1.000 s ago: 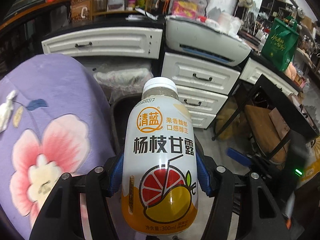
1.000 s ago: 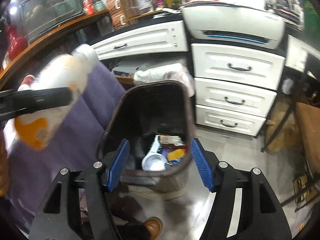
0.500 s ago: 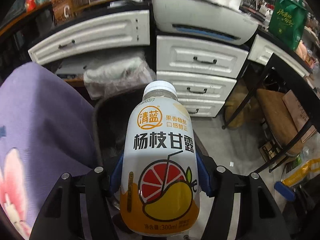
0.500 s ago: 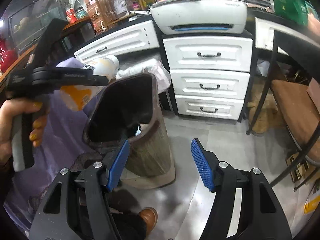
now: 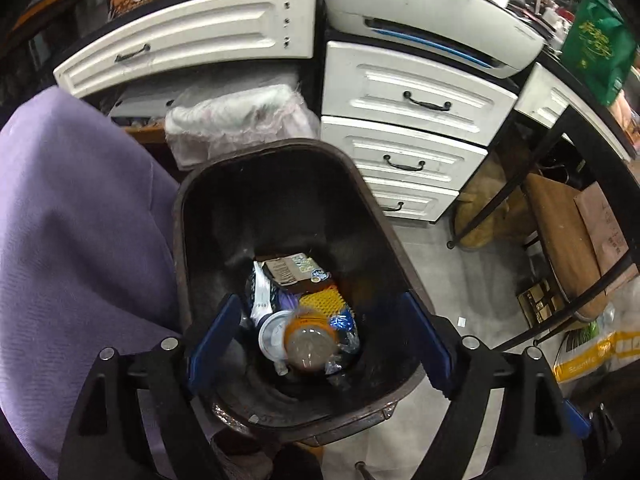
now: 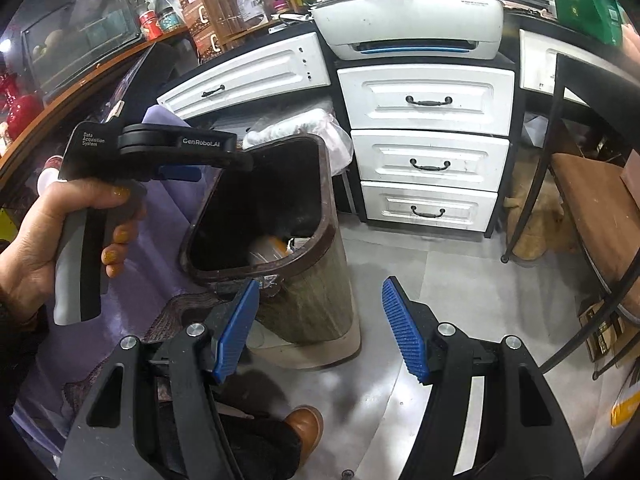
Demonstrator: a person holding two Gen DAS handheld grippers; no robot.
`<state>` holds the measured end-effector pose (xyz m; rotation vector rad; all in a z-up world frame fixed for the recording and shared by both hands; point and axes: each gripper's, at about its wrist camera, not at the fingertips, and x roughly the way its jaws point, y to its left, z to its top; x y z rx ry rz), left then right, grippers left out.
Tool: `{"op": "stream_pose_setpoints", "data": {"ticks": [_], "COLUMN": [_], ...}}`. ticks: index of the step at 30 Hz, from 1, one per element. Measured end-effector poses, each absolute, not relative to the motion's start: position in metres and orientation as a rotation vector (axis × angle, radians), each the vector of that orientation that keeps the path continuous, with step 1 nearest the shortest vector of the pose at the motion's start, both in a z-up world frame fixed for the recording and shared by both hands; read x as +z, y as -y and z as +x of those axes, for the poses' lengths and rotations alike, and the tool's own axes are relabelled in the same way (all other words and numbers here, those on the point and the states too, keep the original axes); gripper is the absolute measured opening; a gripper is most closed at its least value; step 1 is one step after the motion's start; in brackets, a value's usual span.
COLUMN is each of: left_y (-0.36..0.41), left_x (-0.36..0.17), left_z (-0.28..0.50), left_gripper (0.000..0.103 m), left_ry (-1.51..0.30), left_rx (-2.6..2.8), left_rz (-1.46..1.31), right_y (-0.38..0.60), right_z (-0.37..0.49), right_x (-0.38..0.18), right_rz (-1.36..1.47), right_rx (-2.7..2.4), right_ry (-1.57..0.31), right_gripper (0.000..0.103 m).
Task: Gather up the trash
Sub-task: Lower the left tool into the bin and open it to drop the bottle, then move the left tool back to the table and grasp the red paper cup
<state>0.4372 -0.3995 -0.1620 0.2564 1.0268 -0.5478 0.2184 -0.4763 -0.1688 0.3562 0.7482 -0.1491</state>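
The left gripper (image 5: 318, 344) is hanging right over the mouth of the brown bin (image 5: 182, 240), pointing steeply down into it. Its jaws have just been opening and are now standing spread w/ nothing between them. The drink bottle (image 5: 310, 342) is lying at the bottom of the bin, base up, on top of other trash: a yellow mesh piece (image 5: 324, 300), a brown wrapper (image 5: 288, 274), a white cup lid (image 5: 270, 332). From the right wrist view its orange end is just peeking over the bin's near rim.

The right gripper (image 6: 318, 330) is sitting in front of the bin & off to the side, over the floor, jaws spread, holding nothing (it's idle, as far as I can judge).

The drop looks done, so the step in hand is prob. clearing out. To do it well: lifting the left gripper straight up from the bin mouth before swinging away, keeping the jaws wide so they're not catching the rim, and steering clear of the purple cloth (image 5: 80, 220) draped beside the bin. The right gripper should be staying away from the bin wall so it isn't tipping it while heading to the next piece.
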Motion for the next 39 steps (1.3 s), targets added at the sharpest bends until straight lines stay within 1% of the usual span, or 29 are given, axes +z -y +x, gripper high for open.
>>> {"op": "stream_pose_setpoints", "data": {"ticks": [7,16,17,18,19,25,30,33,39], "left_y": [0.398,0.366,0.359,0.351,0.345,0.28,0.199,0.156,0.071], "left_x": [-0.148,-0.094,-0.085,-0.078,-0.073,-0.04,-0.014,-0.005,0.0], "left_z": [0.427,0.397,0.391,0.386,0.382,0.366,0.372,0.387,0.447], "left_gripper": [0.083,0.09,0.091,0.093,0.095,0.097,0.097,0.097,0.097], "left_ry": [-1.002,-0.911,-0.89,-0.87,-0.856,-0.771,-0.711,-0.697,-0.75], "left_rx": [-0.575,-0.636,-0.643,-0.646,-0.645,-0.598,-0.417,-0.288,-0.024], "left_rz": [0.273,0.207,0.203,0.199,0.198,0.153,0.057,0.006,-0.067], "right_y": [0.474,0.459,0.457,0.453,0.449,0.414,0.375,0.353,0.312], "right_z": [0.216,0.224,0.226,0.227,0.229,0.244,0.258,0.266,0.268], "right_x": [-0.161,-0.139,-0.136,-0.131,-0.128,-0.105,-0.087,-0.081,-0.06], "right_rz": [0.344,0.315,0.309,0.304,0.3,0.259,0.204,0.176,0.116], "right_rx": [-0.147,-0.104,-0.097,-0.087,-0.08,0.006,0.086,0.13,0.215], "right_ry": [-0.747,-0.729,-0.725,-0.718,-0.713,-0.698,-0.677,-0.677,-0.639], "right_gripper": [0.064,0.065,0.067,0.072,0.074,0.074,0.074,0.075,0.075]}}
